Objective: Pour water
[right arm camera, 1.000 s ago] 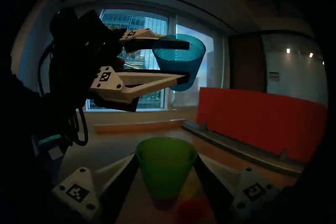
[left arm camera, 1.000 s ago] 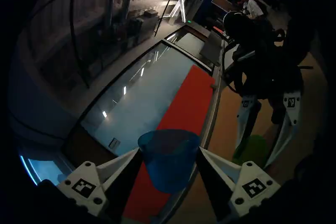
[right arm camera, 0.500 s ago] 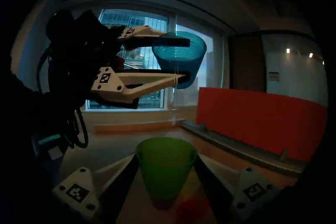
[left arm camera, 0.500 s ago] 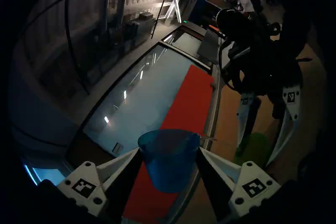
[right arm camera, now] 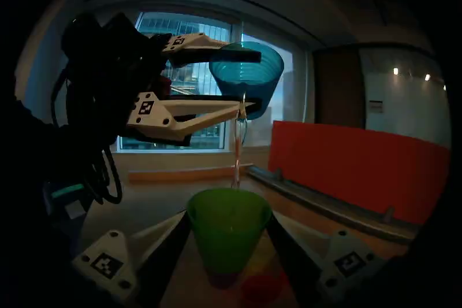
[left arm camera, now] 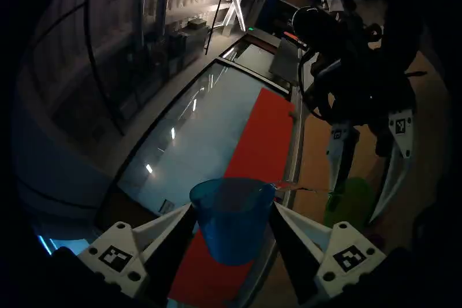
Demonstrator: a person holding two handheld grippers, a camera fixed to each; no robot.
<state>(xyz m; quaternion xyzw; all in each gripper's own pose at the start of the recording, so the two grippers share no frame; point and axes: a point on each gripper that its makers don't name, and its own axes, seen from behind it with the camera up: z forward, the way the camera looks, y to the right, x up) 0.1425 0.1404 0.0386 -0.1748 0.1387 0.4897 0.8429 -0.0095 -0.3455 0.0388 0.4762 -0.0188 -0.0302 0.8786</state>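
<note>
My left gripper (left arm camera: pixel 232 228) is shut on a blue plastic cup (left arm camera: pixel 232 227), tipped over on its side. In the right gripper view that same blue cup (right arm camera: pixel 246 78) hangs high in the left gripper (right arm camera: pixel 247 80), and a thin stream of water (right arm camera: pixel 236 155) runs from its rim down into a green cup (right arm camera: pixel 228 229). My right gripper (right arm camera: pixel 228 236) is shut on the green cup, which stands upright on the wooden table (right arm camera: pixel 144 204). In the left gripper view the water stream (left arm camera: pixel 303 189) reaches across to the green cup (left arm camera: pixel 350 208) between the right gripper's fingers (left arm camera: pixel 339 160).
A red panel (right arm camera: pixel 361 164) with a metal rail (right arm camera: pixel 323 204) borders the table on the right. Large windows (right arm camera: pixel 193 88) stand behind. A dark-sleeved arm with cables (right arm camera: pixel 86 106) holds the left gripper. A red spot (right arm camera: pixel 260 288) lies on the table near the green cup.
The blue cup has tipped a little further, and a water stream that was absent a second ago now falls into the green cup. The green cup has stayed put.
</note>
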